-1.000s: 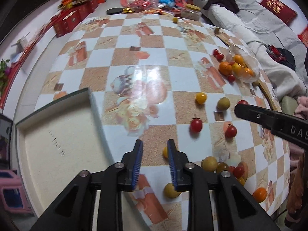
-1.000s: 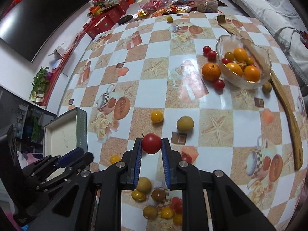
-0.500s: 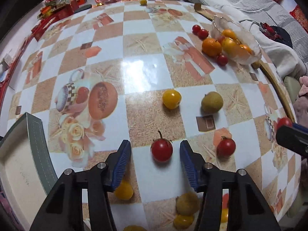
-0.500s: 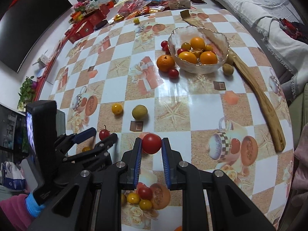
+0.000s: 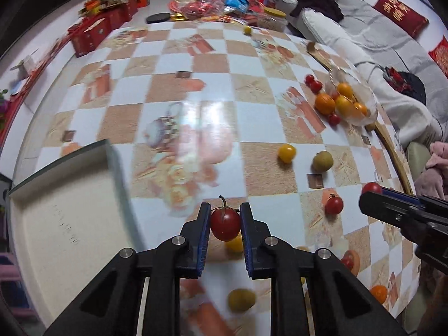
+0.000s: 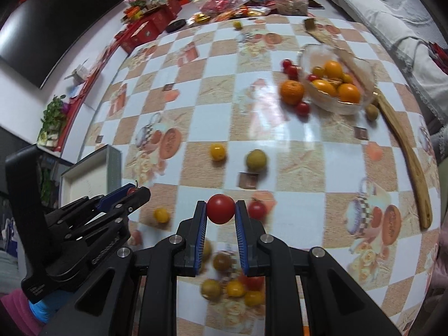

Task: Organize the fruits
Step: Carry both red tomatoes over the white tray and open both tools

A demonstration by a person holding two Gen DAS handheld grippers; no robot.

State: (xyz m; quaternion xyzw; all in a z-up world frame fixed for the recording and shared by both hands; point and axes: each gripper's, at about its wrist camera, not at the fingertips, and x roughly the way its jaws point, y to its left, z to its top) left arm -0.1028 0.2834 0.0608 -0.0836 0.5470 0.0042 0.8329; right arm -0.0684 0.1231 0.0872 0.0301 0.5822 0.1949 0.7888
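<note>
My left gripper [image 5: 225, 218] is shut on a red stemmed cherry tomato [image 5: 225, 223] and holds it above the checked table. My right gripper [image 6: 220, 210] is shut on a red tomato [image 6: 220, 208]. The right gripper also shows at the right of the left wrist view [image 5: 372, 196]. The left gripper shows at the left of the right wrist view [image 6: 134, 193]. A glass bowl [image 6: 361, 103] of oranges stands far right. An orange [image 6: 292, 91] and small tomatoes [image 6: 303, 107] lie beside it. A yellow tomato [image 6: 217, 151] and a green fruit [image 6: 256, 160] lie mid-table.
An open cream box [image 5: 61, 224] sits at the table's left edge. A wooden spatula [image 6: 411, 168] lies along the right edge. Several small fruits [image 6: 235, 285] cluster near the front edge. Snack packets [image 5: 212, 5] and red boxes [image 5: 95, 33] crowd the far side.
My left gripper has closed on the stemmed tomato and lifted it off the table, swinging left toward the box. My right gripper still holds its tomato.
</note>
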